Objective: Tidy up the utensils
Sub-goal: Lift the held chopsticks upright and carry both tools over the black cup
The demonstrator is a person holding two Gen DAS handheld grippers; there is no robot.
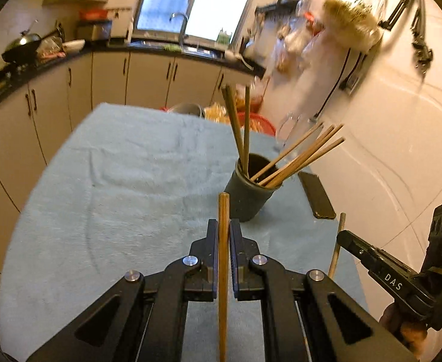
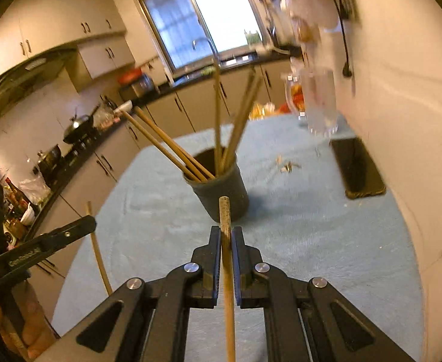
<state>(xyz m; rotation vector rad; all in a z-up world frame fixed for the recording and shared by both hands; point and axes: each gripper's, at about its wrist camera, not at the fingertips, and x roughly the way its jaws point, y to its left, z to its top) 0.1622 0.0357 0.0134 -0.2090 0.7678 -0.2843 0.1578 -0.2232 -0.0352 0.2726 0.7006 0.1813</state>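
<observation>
A dark cup (image 1: 249,195) stands on the table's teal cloth (image 1: 115,187) and holds several wooden chopsticks (image 1: 299,157). It also shows in the right wrist view (image 2: 224,197), with chopsticks (image 2: 169,146) fanned out. My left gripper (image 1: 223,226) is shut on a wooden chopstick (image 1: 223,259), held upright just short of the cup. My right gripper (image 2: 226,233) is shut on another chopstick (image 2: 227,259), also close before the cup. Each gripper shows in the other's view: the right gripper (image 1: 346,238) and the left gripper (image 2: 89,223).
A black phone (image 1: 316,194) lies on the cloth right of the cup, by the white wall. A clear glass jug (image 2: 319,102) stands at the table's far right. Small scraps (image 2: 287,166) lie beyond the cup. Kitchen counters and cabinets (image 1: 55,96) run along the left and back.
</observation>
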